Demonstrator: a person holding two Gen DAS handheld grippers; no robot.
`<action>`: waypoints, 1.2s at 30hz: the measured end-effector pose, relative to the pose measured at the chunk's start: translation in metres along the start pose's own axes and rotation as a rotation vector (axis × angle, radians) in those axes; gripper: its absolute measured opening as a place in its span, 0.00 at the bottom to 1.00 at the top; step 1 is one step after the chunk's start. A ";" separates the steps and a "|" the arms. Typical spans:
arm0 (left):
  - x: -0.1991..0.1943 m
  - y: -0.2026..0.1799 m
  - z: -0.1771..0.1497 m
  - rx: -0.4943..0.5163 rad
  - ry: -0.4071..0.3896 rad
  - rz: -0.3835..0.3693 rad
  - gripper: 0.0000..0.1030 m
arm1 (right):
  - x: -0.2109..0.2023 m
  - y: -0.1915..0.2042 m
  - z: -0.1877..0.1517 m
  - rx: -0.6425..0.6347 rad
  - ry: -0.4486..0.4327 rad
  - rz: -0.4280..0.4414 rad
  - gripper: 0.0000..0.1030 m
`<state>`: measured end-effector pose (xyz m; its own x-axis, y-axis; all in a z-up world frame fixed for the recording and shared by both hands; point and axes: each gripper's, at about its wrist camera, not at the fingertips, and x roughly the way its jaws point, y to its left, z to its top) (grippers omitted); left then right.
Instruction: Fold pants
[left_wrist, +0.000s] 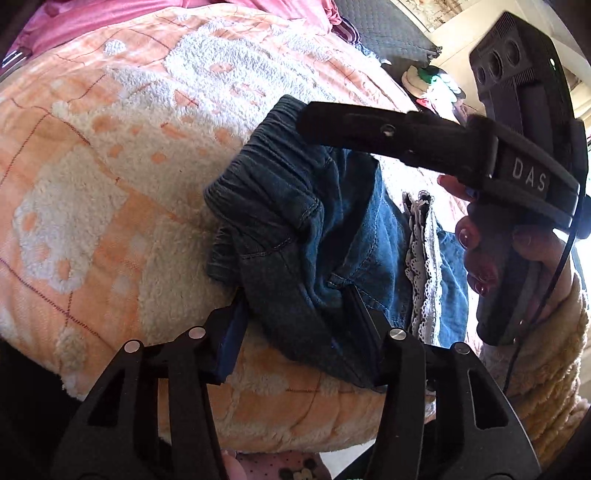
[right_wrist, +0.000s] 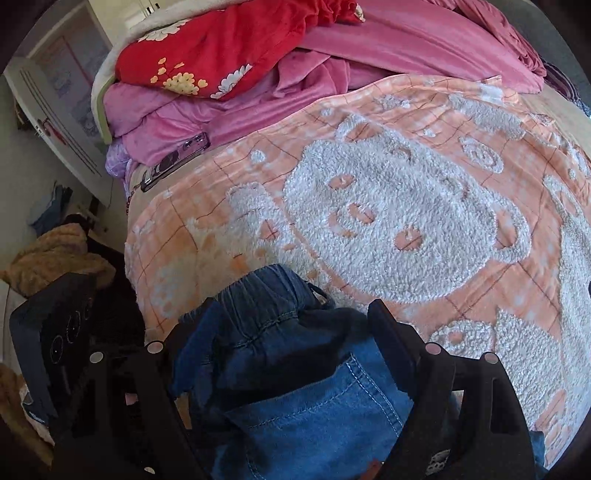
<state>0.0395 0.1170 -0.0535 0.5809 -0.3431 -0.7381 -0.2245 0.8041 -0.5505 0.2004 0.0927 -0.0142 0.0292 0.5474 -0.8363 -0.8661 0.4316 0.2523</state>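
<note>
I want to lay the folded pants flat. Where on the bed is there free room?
The orange blanket is bare between the pants and the pink bedding. The far edge is crowded: a red quilt on the pink bedding and a phone beside it. Near the pants, both grippers fill the space.

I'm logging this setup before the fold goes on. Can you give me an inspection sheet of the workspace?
Surface: orange bear-pattern blanket on a bed.
Job's things: denim pants bunched near the bed's edge, lace trim showing.
Clutter: phone, pink bedding, red floral quilt.
Grippers: left gripper straddling a fold of denim; right gripper open over the waistband.
Cables: black cord by the right hand.
Surroundings: clothes heaped on floor, white door.
</note>
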 end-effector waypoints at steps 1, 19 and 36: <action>0.001 0.000 0.000 -0.002 -0.001 -0.002 0.42 | 0.004 -0.001 0.002 -0.005 0.013 0.007 0.79; -0.009 -0.011 0.004 0.013 -0.056 -0.076 0.49 | -0.038 -0.013 -0.020 0.060 -0.142 0.196 0.39; -0.015 -0.099 -0.006 0.198 -0.061 -0.095 0.49 | -0.133 -0.049 -0.099 0.140 -0.327 0.172 0.39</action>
<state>0.0486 0.0399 0.0098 0.6396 -0.3971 -0.6582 -0.0119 0.8510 -0.5250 0.1899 -0.0723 0.0361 0.0664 0.8099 -0.5828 -0.7965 0.3949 0.4580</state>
